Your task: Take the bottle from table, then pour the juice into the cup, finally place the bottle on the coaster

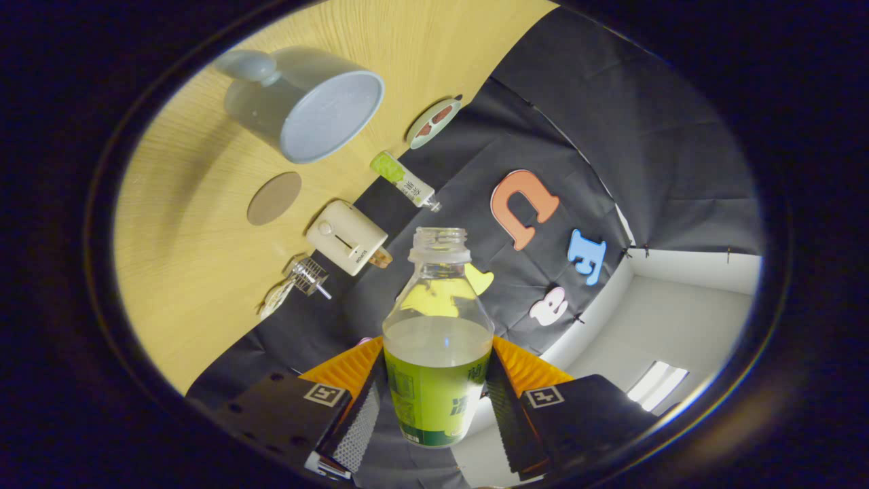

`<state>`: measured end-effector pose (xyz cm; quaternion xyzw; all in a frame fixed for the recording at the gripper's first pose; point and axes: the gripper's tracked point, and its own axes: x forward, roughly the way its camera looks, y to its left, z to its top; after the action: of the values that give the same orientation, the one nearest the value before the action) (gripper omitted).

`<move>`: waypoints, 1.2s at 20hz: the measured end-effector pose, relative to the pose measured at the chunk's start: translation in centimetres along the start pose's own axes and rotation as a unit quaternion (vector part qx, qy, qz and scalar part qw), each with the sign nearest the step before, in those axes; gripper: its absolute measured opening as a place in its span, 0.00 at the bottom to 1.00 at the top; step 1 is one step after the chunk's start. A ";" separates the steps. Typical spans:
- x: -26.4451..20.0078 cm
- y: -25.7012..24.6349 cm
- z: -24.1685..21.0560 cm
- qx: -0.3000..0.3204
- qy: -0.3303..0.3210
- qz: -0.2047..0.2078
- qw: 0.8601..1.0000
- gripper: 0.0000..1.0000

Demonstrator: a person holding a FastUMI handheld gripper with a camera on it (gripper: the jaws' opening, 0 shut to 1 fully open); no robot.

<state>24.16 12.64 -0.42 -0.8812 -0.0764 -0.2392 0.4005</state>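
Table (pixel 204 285) is seen rotated, so the gripper is judged rolled over into a pour attitude. Cup (pixel 309 109) stands well in from the table's back edge, apparently empty, though a thin layer of liquid cannot be ruled out. Bottle (pixel 438 339) is clamped at its label between both fingers of the gripper (pixel 436 401), lifted clear of the table, uncapped, part full. Its mouth is not yet over the cup. Coaster (pixel 274 197) lies bare between the cup and a small cream device (pixel 346 238) near the back edge. Pickup is judged done; pour looks barely begun; placing on the coaster is left.
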 end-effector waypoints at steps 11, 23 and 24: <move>-0.2 1.2 0.5 0.187 0.009 0.057 0.981 0.81; 0.8 -1.2 0.8 0.636 0.021 0.090 0.766 0.81; 1.9 -1.1 0.6 0.662 0.026 0.097 0.742 0.81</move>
<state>25.69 13.72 0.89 -0.3902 -0.1196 -0.1111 0.9061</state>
